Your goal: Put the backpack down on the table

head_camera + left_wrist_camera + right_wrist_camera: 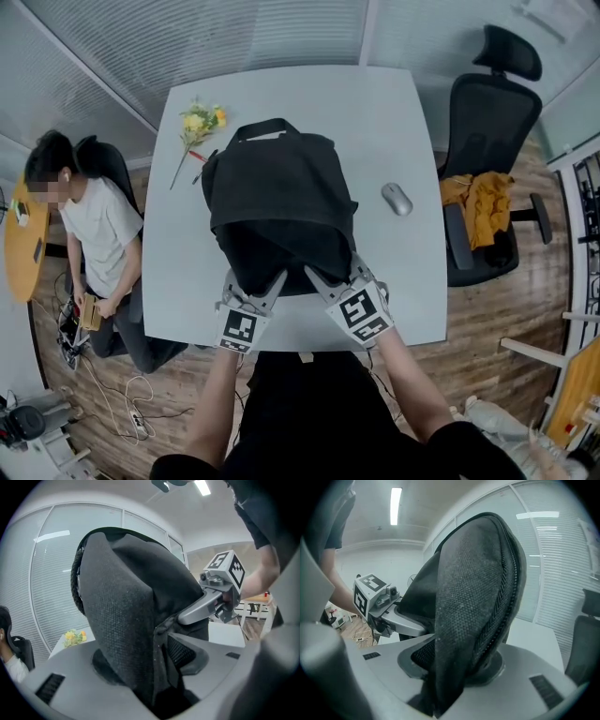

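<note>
The black fabric backpack [279, 202] stands on the pale grey square table [403, 281], near a grey mouse [397, 199]; brown wooden floor [506, 309] lies around. The left gripper [255, 281] and right gripper [333, 272] have jaws apart, its fabric between them.

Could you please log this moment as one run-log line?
backpack on table | left gripper: open, fabric between jaws | right gripper: open, fabric between jaws | mouse lies apart

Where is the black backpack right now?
Head view: the black fabric backpack stands on the white table near its front edge, with the yellow flower sprig to its left and the grey computer mouse to its right.
</note>
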A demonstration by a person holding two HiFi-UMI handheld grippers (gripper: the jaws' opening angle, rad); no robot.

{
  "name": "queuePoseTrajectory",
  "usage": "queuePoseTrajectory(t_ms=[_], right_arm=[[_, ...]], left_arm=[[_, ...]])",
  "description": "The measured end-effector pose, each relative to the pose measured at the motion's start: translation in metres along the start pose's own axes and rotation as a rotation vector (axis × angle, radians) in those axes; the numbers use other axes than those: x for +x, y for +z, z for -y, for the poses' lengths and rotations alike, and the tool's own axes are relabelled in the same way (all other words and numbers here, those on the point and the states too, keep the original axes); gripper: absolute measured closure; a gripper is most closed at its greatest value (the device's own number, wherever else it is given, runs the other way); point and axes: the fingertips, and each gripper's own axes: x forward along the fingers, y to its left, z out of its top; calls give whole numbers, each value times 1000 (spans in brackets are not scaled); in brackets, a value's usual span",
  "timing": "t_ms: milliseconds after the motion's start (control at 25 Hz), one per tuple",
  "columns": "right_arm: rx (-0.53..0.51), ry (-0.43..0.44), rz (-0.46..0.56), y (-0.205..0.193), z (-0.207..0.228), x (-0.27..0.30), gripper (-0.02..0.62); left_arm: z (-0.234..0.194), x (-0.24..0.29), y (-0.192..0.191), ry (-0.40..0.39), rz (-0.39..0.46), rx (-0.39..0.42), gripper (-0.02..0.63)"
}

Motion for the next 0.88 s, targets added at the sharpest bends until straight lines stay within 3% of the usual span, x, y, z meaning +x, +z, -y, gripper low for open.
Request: queuePoseTrajectory(t_ms=[160, 240, 520, 880], right_arm=[[7, -2, 8, 2, -1, 0, 413], [13, -15, 12, 3, 0, -2, 382], [22, -64, 6, 1, 9, -14, 327], [49, -219, -15, -6, 9, -45, 302]], left_arm=[[-3, -2, -3, 36, -9, -30, 332], [-8, -3, -10, 73, -41, -54, 230], [-8, -16, -10, 98, -39, -64, 224], [-6, -46, -15, 121, -10, -71, 224]])
